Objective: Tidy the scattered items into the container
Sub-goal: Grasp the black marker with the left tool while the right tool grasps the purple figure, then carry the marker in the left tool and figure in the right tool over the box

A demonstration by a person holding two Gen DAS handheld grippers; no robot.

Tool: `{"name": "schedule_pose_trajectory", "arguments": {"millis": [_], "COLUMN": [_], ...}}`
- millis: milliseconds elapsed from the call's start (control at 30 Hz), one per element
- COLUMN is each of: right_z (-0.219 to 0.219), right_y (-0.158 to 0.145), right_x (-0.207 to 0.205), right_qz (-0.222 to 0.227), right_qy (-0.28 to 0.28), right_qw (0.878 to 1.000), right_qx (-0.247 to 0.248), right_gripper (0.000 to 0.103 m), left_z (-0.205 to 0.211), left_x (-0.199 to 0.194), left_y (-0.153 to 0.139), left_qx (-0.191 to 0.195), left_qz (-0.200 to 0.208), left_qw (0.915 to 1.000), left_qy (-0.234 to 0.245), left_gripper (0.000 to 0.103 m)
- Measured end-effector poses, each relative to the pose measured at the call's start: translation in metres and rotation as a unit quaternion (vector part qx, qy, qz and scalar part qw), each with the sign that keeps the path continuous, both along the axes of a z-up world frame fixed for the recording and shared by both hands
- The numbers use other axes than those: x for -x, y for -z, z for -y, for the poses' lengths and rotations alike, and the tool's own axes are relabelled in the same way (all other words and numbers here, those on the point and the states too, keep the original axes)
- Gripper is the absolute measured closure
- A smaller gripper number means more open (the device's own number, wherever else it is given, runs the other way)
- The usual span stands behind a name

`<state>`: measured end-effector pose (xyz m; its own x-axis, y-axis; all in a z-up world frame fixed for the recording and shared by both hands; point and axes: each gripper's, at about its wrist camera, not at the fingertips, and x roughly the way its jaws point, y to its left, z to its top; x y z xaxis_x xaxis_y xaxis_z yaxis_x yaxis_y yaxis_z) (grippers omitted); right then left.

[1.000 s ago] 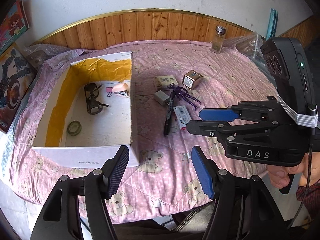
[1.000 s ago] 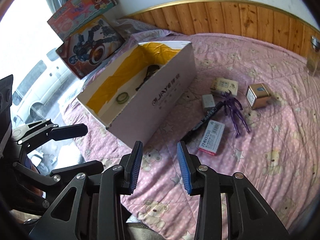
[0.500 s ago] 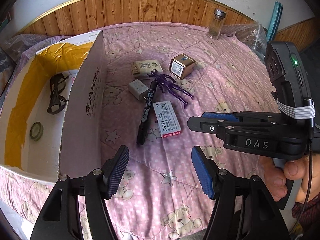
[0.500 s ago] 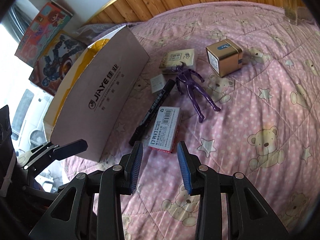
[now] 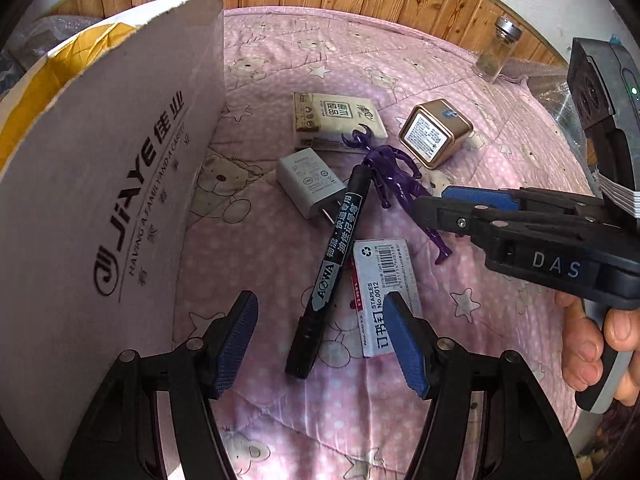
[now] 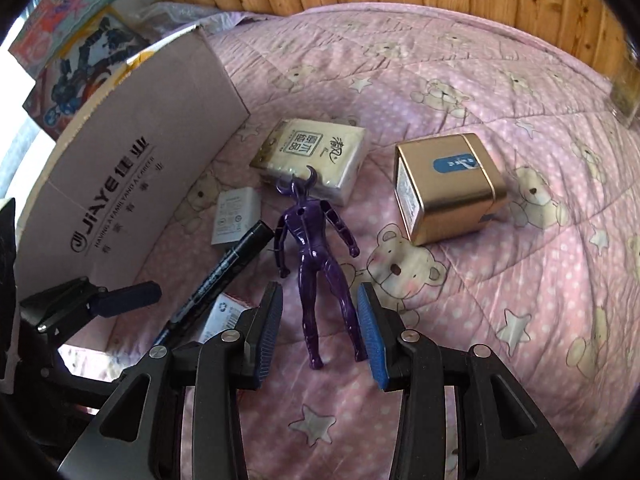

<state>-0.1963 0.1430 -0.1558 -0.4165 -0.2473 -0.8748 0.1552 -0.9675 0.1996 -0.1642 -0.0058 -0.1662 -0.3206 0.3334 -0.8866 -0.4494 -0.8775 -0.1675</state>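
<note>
Purple figure's (image 6: 316, 264) legs lie between the open right tool's (image 6: 318, 330) fingers.

The cardboard box (image 5: 104, 184) is cut off by the left edge, its inside hidden behind its printed wall. The staples box (image 6: 222, 312) is mostly hidden under the black marker (image 6: 224, 272). Right edge crops the glass jar (image 6: 626, 92).
</note>
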Motion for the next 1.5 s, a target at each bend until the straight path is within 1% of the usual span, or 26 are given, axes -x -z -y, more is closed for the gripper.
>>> {"name": "schedule_pose_trajectory", "arguments": {"millis": [33,67,233,267,333,367,400,433,533,600,667,700,767,800,833,900,1067,1233,1333,1500], "right_z": [0.002,0.003,0.004,0.003,0.0,-0.003,-0.007,-0.011,-0.017,-0.015,-0.014,-0.014,-0.015,-0.018,-0.021,-0.027,-0.039,-0.047,-0.046,-0.038], "right_y": [0.005,0.01,0.011,0.011,0.01,0.008,0.007,0.008,0.007,0.008,0.008,0.008,0.008,0.007,0.007,0.006,-0.001,-0.011,-0.016,-0.025], "right_x": [0.004,0.006,0.009,0.009,0.007,0.006,0.006,0.003,-0.002,-0.003,-0.002,-0.001,0.0,0.001,0.0,-0.005,-0.021,-0.035,-0.047,-0.059], "right_qz": [0.004,0.007,-0.018,-0.022,-0.022,-0.022,-0.019,-0.016,-0.015,-0.018,-0.027,-0.033,-0.033,-0.031,-0.029,-0.025,-0.022,-0.025,-0.03,-0.033], "right_qy": [-0.007,-0.012,-0.03,-0.03,-0.03,-0.027,-0.021,-0.013,-0.006,-0.011,-0.011,-0.011,-0.002,0.004,0.01,0.02,0.038,0.057,0.063,0.069], "right_qw": [1.0,1.0,0.999,0.999,0.999,0.999,0.999,1.0,1.0,0.999,0.999,0.999,0.999,0.999,1.0,0.999,0.998,0.995,0.994,0.992], "right_qx": [-0.007,-0.013,-0.022,-0.022,-0.029,-0.026,-0.023,-0.022,-0.018,-0.025,-0.029,-0.031,-0.025,-0.017,-0.006,0.01,0.036,0.073,0.086,0.101], "right_gripper": [0.062,0.062,0.062,0.064,0.074,0.075,0.075,0.075,0.075,0.074,0.073,0.072,0.074,0.075,0.075,0.075,0.075,0.076,0.075,0.075], "left_z": [-0.001,-0.001,0.0,-0.001,0.0,0.001,0.002,0.003,0.006,0.008,0.006,0.004,-0.002,-0.007,-0.009,-0.008,0.005,0.011,0.009,0.001], "left_x": [0.003,0.007,0.02,0.022,0.024,0.025,0.026,0.027,0.026,0.025,0.025,0.028,0.036,0.036,0.035,0.031,0.018,0.004,0.001,-0.004], "left_y": [0.004,0.006,0.011,0.011,0.011,0.011,0.011,0.01,0.008,0.008,0.01,0.01,0.009,0.008,0.008,0.006,-0.001,-0.016,-0.026,-0.035], "left_qx": [0.001,-0.009,-0.047,-0.054,-0.073,-0.08,-0.081,-0.08,-0.062,-0.065,-0.068,-0.063,-0.039,-0.021,-0.008,-0.01,-0.032,-0.054,-0.062,-0.065], "left_qz": [0.003,0.004,0.002,0.001,0.005,0.007,0.003,-0.001,-0.011,-0.008,-0.01,-0.013,-0.015,-0.022,-0.031,-0.027,-0.009,-0.01,-0.014,-0.022], "left_qw": [1.0,1.0,0.9989,0.9985,0.9973,0.9968,0.9967,0.9966,0.9969,0.9962,0.9963,0.9968,0.9988,0.9994,0.9994,0.9995,0.9993,0.9984,0.9979,0.9976], "left_qy": [0.001,-0.002,-0.008,-0.005,-0.001,-0.003,-0.009,-0.017,-0.047,-0.058,-0.052,-0.046,-0.027,-0.018,-0.016,-0.012,-0.018,-0.015,-0.013,-0.005], "left_gripper": [0.037,0.037,0.037,0.038,0.047,0.05,0.056,0.059,0.059,0.059,0.059,0.058,0.058,0.068,0.083,0.089,0.089,0.089,0.089,0.089]}}
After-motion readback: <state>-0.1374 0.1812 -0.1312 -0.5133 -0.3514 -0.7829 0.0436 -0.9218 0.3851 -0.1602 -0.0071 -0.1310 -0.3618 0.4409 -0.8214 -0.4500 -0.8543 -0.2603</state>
